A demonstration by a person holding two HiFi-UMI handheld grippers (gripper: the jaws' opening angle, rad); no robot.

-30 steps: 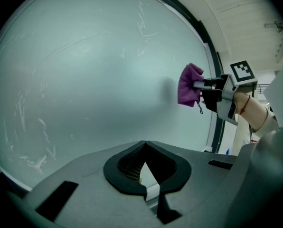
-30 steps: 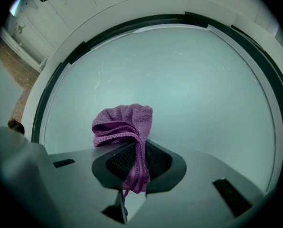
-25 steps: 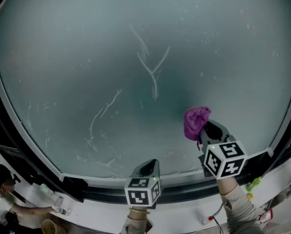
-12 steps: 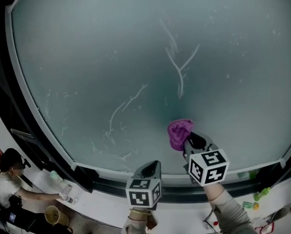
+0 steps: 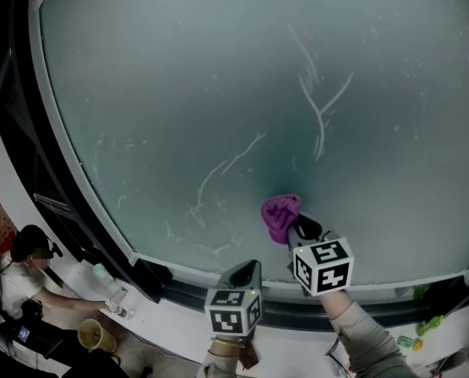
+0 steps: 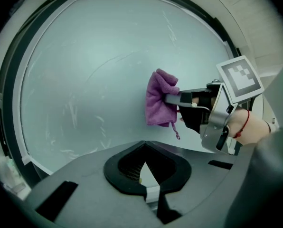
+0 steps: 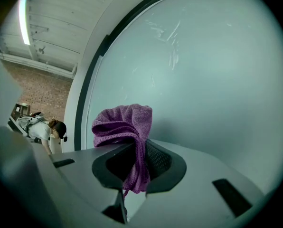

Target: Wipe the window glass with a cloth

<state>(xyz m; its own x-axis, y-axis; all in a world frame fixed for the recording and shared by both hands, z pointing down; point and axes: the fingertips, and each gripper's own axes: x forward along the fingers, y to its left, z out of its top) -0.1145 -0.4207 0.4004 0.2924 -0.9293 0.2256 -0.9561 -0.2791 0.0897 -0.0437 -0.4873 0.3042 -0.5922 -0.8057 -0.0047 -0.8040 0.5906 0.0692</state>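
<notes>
Your left tool [image 5: 242, 268] hangs low, narrow and empty, while the purple cloth [image 5: 279, 214] clamped in your right tool [image 5: 296, 228] has swept down-left across the window glass [image 5: 179, 77], leaving the streaks [image 5: 319, 109] above unwiped.

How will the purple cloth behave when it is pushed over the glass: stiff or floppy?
Probably floppy: the cloth bunches in folds above the right gripper and hangs limp between its jaws. Likely light, since one pinch holds it up.

I read no legible text, numbers, brand names or signs in any view. The left marker cube [image 5: 233, 309] and right marker cube [image 5: 323, 264] carry only black-and-white square patterns.
</notes>
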